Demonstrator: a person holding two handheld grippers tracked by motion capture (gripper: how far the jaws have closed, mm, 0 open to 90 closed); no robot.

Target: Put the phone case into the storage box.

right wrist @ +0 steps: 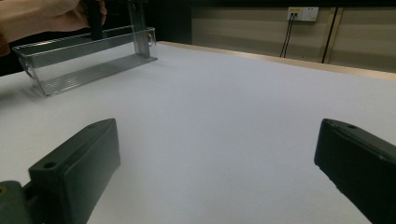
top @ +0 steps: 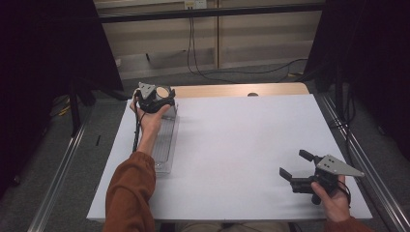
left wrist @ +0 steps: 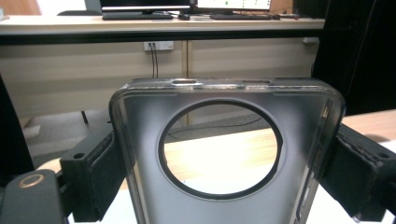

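1. Nearest the lens in the left gripper view, a clear phone case [left wrist: 224, 140] with a big round camera cut-out stands upright, pinched by its 2 long edges between the padded jaws of the left gripper [top: 155, 98].
2. Largest of all is the white table [top: 241, 154]; every place below is given relative to the clear tray [top: 166, 140] lying along the table's left side.
3. That tray is a long, shallow, see-through bin with a ribbed floor; the right gripper view shows it [right wrist: 88, 60] as empty, apart from the case held at its far end.
4. Over the tray's far end hangs the case, gripped; whether its lower edge touches the tray floor I cannot tell.
5. Well to the right of the tray, near the table's front edge, the right gripper [top: 296, 169] rests in a hand with its jaws spread wide on nothing.
6. Judged by its look, the case is light, thin and springy, with a slick glossy skin, so too hard a squeeze may bow it.
7. Hold it across the side rails, where the walls stiffen it, not at the thin ring around the cut-out.
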